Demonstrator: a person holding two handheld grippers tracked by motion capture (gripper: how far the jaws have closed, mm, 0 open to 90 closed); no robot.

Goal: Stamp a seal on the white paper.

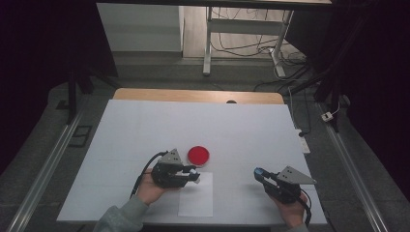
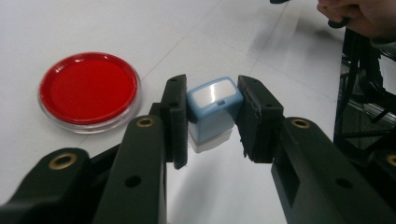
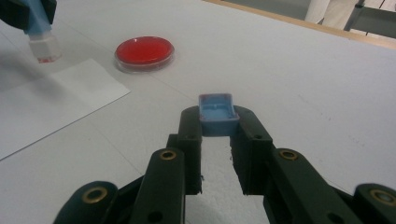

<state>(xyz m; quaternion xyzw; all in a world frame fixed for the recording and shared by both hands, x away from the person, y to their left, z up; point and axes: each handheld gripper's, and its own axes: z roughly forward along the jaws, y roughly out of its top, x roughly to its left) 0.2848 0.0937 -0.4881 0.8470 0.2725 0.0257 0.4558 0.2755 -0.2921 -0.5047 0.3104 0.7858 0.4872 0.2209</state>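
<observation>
The left gripper [image 1: 192, 175] is squeezing a blue stamp [image 2: 212, 112] between its two jaws. The jaws are closed tight on the stamp's sides, with the clear stamping end sticking out past the tips. In the right gripper view, that end of the stamp [image 3: 43, 46] is looking a little red and is hanging just above the sheet of white paper [image 1: 196, 195]. The right gripper [image 1: 259, 174] is pinching the stamp's blue cap [image 3: 215, 113], and its jaws are closed on the cap too.

In the high view the stamp is sitting a bit below the middle of the table, over the top edge of the paper. The red ink pad [image 1: 198, 154] is lying just beside it, at about 12 o'clock from the stamp. The cap is off at 3 o'clock, well apart.

The job in hand seems to be pressing the stamp onto the paper. To do it well, the left hand should be keeping the stamp straight up and down, so the flat end is meeting the paper all at once. It should be going down softly over a bare part of the paper, away from the edge. Pushing sideways could be smearing the mark or sliding the paper, since nothing is holding the sheet. The right hand should be staying still and keeping the cap out of the way.
</observation>
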